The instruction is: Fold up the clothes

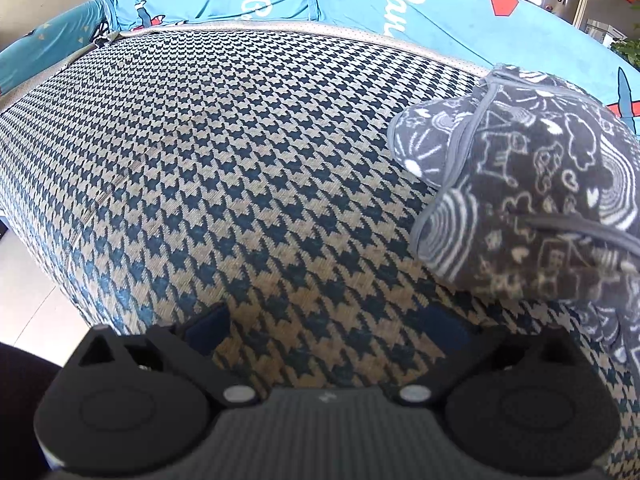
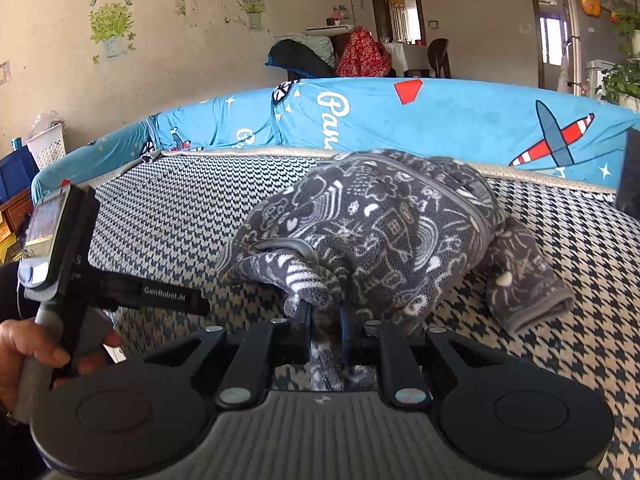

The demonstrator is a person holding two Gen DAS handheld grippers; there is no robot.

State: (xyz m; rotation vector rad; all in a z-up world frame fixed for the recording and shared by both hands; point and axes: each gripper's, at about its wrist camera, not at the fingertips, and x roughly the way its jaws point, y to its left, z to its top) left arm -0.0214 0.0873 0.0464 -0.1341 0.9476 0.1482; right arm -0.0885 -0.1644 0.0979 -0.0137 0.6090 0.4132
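A dark grey fleece garment with white doodle print point(image 2: 380, 232) lies bunched on the houndstooth sofa seat point(image 2: 168, 216). My right gripper point(image 2: 325, 314) is shut on a fold of the garment at its near edge, lifting it a little. In the left wrist view the garment point(image 1: 532, 184) hangs at the right, raised above the seat point(image 1: 240, 160). My left gripper point(image 1: 326, 328) is open and empty, low over the seat, left of the garment. The left gripper also shows in the right wrist view point(image 2: 80, 264), held by a hand.
A blue printed sofa back point(image 2: 440, 120) runs behind the seat. The seat's left edge drops to a pale floor point(image 1: 24, 280). A white basket point(image 2: 48, 146) and blue boxes stand at far left. A table with clothes point(image 2: 340, 52) stands behind the sofa.
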